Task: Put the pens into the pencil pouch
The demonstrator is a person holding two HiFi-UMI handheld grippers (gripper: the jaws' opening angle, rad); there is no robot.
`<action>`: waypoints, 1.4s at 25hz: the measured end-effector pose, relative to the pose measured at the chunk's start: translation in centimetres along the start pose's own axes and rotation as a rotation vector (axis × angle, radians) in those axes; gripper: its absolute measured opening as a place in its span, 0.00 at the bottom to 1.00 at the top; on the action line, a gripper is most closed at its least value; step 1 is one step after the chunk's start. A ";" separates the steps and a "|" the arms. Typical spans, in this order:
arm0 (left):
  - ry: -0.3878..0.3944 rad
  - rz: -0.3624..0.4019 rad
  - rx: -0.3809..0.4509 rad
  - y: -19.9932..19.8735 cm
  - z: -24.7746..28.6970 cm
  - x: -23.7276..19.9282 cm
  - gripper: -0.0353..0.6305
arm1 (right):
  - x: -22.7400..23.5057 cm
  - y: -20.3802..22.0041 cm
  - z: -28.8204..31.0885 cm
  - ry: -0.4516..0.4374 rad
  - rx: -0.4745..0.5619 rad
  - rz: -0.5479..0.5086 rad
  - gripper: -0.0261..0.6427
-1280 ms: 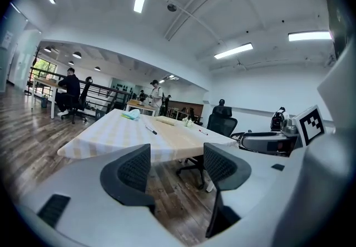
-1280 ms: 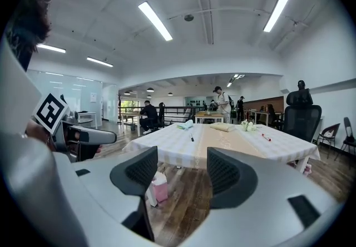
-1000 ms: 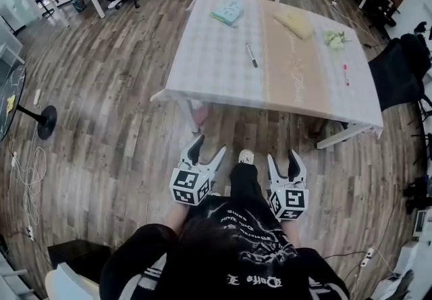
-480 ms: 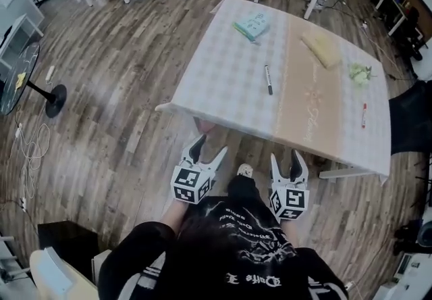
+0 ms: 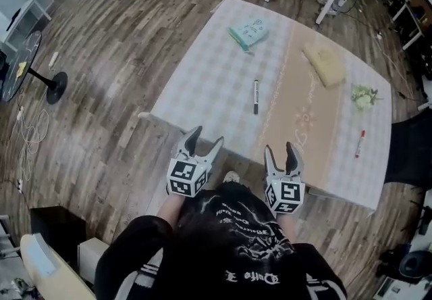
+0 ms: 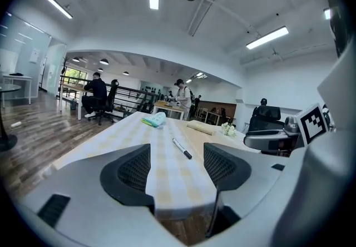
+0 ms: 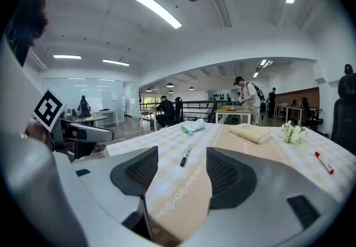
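Both tongs, your left gripper (image 5: 206,138) and right gripper (image 5: 279,150), gape empty at the near edge of the table (image 5: 202,82), lower centre, so nothing is done yet: black pen (image 5: 256,96) mid-frame and red pen (image 5: 360,144) at right lie well apart from the teal pouch (image 5: 248,32), upper centre.

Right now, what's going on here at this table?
A person stands at the near edge of the table, holding the left claw and right claw at that edge, both open and empty. Nothing is picked up yet: the black pen lies mid-table ahead of the claws, and the red pen lies off to the right. A teal item and a tan one, either possibly the pouch, sit at the far end.
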State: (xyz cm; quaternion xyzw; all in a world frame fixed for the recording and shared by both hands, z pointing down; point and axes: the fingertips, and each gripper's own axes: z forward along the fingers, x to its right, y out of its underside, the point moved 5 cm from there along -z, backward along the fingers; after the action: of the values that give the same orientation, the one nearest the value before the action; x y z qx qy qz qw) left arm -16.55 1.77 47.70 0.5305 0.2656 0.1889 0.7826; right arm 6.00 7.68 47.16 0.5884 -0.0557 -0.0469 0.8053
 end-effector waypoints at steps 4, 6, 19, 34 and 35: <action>-0.025 0.012 -0.002 -1.0 3.5 1.1 0.51 | 2.8 -0.9 2.2 -0.047 -0.003 -0.009 0.43; -0.029 0.014 -0.001 -1.3 5.0 1.5 0.51 | 4.2 -1.0 3.2 -0.056 -0.004 -0.007 0.43; -0.093 0.021 -0.009 -3.1 8.1 -0.9 0.51 | 4.8 -1.9 8.6 -0.116 -0.042 0.018 0.44; -0.140 0.026 -0.019 -5.9 10.2 -9.1 0.51 | 3.4 -2.2 19.4 -0.101 -0.185 0.046 0.44; -0.144 0.022 -0.022 -5.9 10.2 -9.5 0.51 | 3.4 -2.0 20.1 -0.098 -0.200 0.051 0.44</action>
State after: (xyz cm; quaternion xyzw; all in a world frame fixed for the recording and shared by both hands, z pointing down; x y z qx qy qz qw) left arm -17.66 -13.34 47.29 0.5370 0.2005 0.1618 0.8033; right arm 6.44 -12.37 51.49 0.5006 -0.1049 -0.0607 0.8572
